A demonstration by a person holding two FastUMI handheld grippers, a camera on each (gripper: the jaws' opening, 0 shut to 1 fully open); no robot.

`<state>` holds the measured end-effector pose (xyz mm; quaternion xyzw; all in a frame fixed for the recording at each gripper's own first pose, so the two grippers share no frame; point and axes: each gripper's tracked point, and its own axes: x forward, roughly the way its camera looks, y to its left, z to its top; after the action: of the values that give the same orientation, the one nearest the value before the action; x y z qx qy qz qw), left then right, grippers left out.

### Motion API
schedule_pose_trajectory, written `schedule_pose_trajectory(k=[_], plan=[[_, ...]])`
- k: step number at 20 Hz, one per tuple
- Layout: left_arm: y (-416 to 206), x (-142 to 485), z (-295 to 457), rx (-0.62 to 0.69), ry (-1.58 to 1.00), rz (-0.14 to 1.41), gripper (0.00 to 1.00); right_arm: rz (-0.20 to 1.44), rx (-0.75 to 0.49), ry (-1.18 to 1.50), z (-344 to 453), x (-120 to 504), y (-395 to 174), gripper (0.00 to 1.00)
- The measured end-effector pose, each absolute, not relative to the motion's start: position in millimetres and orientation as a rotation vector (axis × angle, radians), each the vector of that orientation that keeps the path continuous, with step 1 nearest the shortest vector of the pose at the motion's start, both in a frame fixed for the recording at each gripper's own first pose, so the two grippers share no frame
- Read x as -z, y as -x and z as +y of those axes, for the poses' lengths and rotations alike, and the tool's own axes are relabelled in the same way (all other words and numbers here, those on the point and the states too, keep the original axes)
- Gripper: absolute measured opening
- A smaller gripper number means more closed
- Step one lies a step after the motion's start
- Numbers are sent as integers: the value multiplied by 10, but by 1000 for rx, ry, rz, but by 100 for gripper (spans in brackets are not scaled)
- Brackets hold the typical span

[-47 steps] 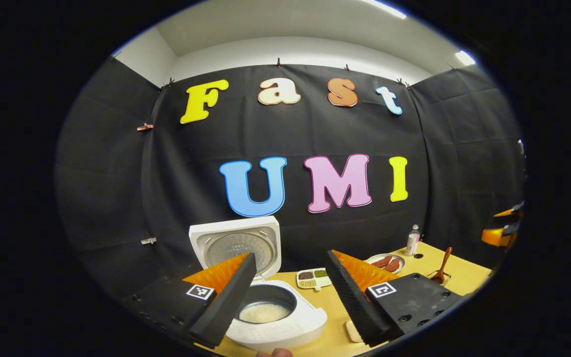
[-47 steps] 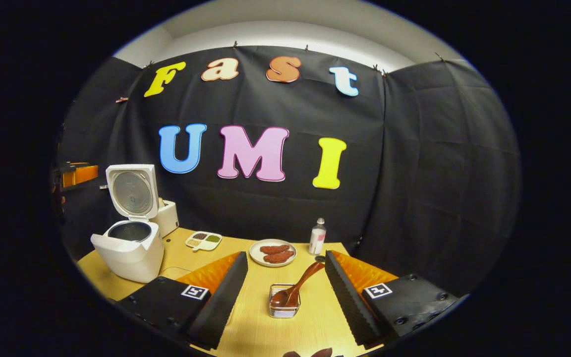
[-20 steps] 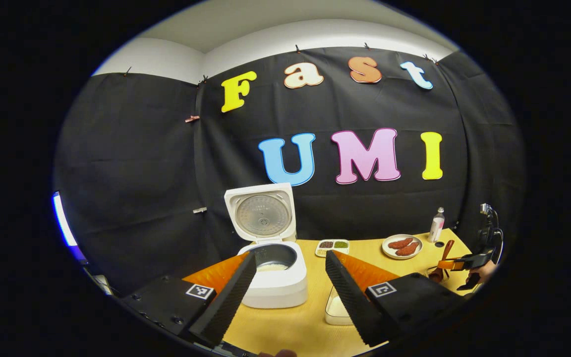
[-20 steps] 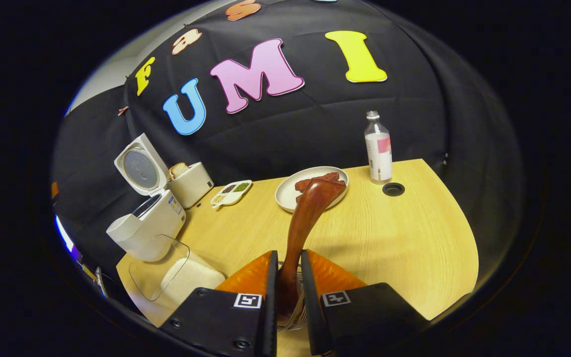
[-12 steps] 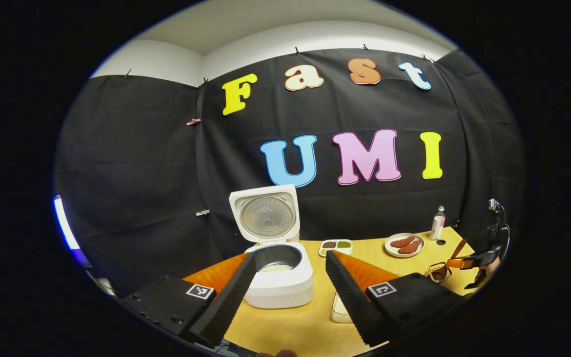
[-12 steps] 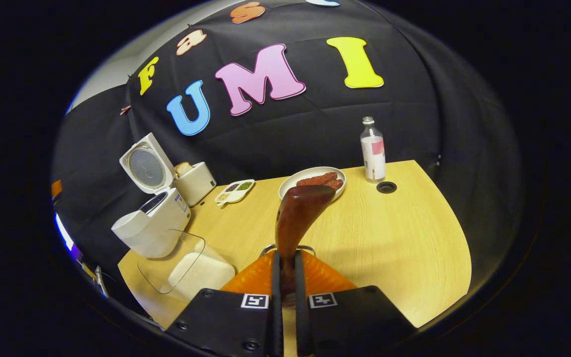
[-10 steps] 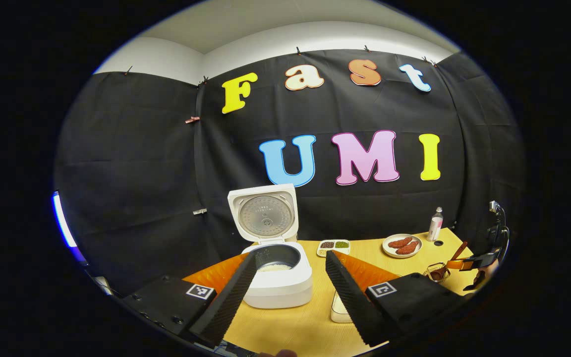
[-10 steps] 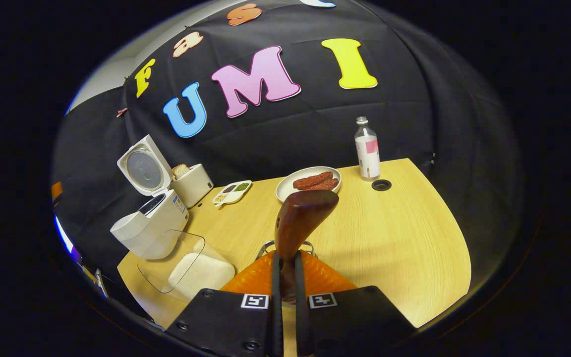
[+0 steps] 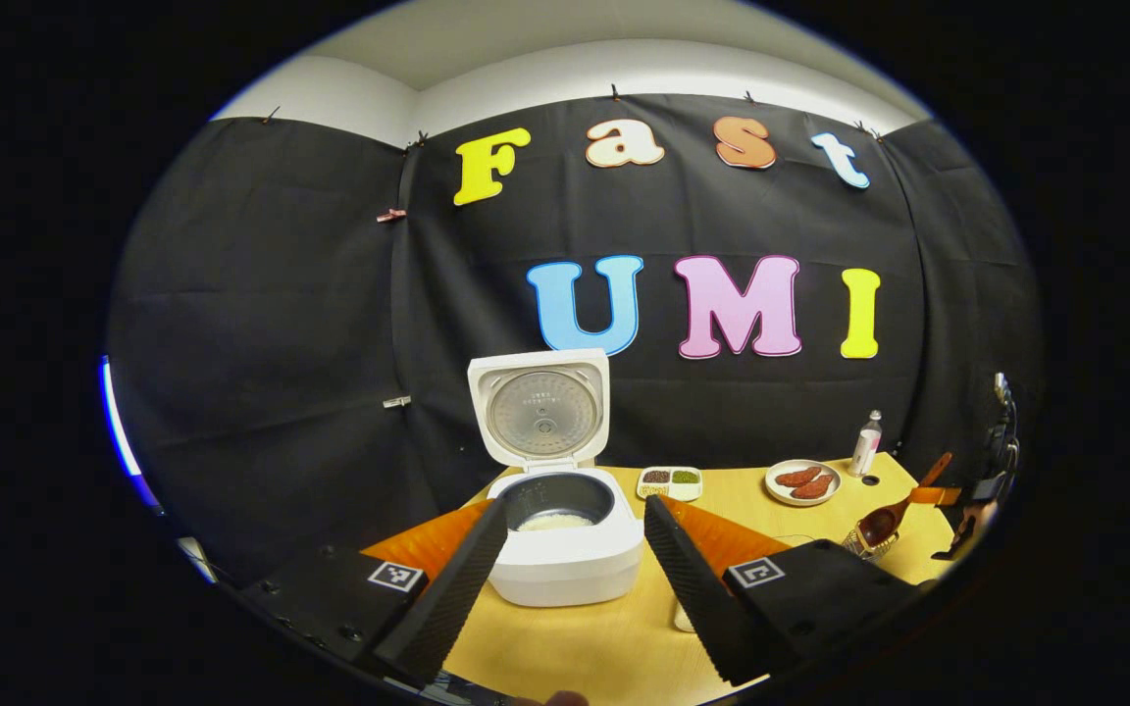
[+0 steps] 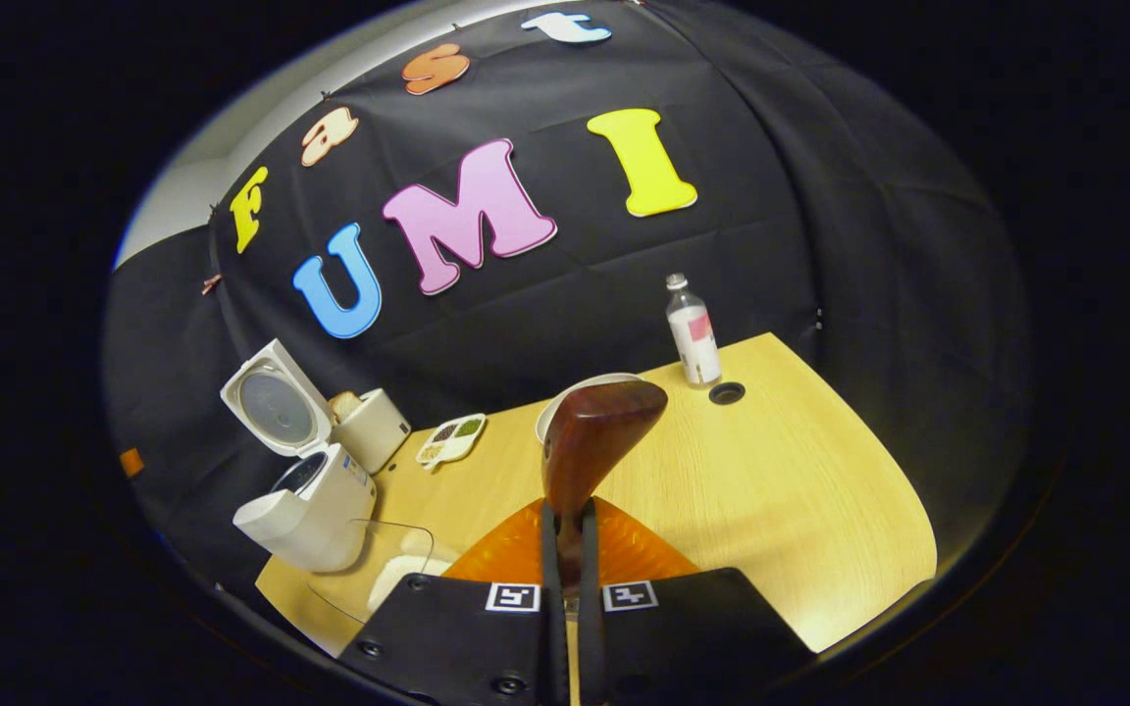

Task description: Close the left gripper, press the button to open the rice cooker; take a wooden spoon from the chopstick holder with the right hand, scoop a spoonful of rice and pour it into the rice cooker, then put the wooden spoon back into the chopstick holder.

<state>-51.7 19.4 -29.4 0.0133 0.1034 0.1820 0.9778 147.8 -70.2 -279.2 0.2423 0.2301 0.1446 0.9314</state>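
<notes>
Standing at the left of the light wooden table (image 9: 604, 637), the white rice cooker (image 9: 565, 559) has its lid (image 9: 540, 410) hinged upright, and a low layer of white rice lies in its dark inner pot (image 9: 555, 502). The left gripper (image 9: 565, 579) hangs before the cooker with its black-padded fingers (image 9: 447, 598) spread wide and nothing between them. In the right gripper view a clear plastic box of white rice (image 10: 384, 579) stands just beside the cooker, near the table's front edge, and a white toaster (image 10: 369, 427) with a slice of bread stands behind the cooker. Further right lies a small white divided dish (image 9: 669, 481) of dark, green and pale grains, then a round white plate (image 9: 802, 482) with reddish-brown sausages. A clear bottle with a pink-and-white label (image 9: 865, 443) stands by the back edge, next to a round hole (image 10: 726, 393) in the tabletop. At the right end the wire chopstick holder (image 9: 867, 541) stands near the table's edge. The dark reddish wooden spoon (image 9: 894, 515) has its bowl low at the holder and its handle slanting up and to the right into the right gripper (image 10: 565, 569), whose orange-backed fingers are clamped tight on the handle. In the right gripper view the handle's rounded end (image 10: 604, 422) points forward and upward. Bare tabletop lies open between the plate and the rice box.
</notes>
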Motion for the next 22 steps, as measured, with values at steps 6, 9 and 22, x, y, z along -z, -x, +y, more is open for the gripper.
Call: schedule_pose_trajectory(k=[6,9,22], plan=[[431,293,425,-290,-39,184,97,381,-285,-495,-455,2060,-1347,8],[385,289,533,-235,-60,166,97,368,-321,-496,-39,1796,-1153,13],[306,470,988,-116,-7,153,97,547,-308,-15,1424,2630,-881,8]])
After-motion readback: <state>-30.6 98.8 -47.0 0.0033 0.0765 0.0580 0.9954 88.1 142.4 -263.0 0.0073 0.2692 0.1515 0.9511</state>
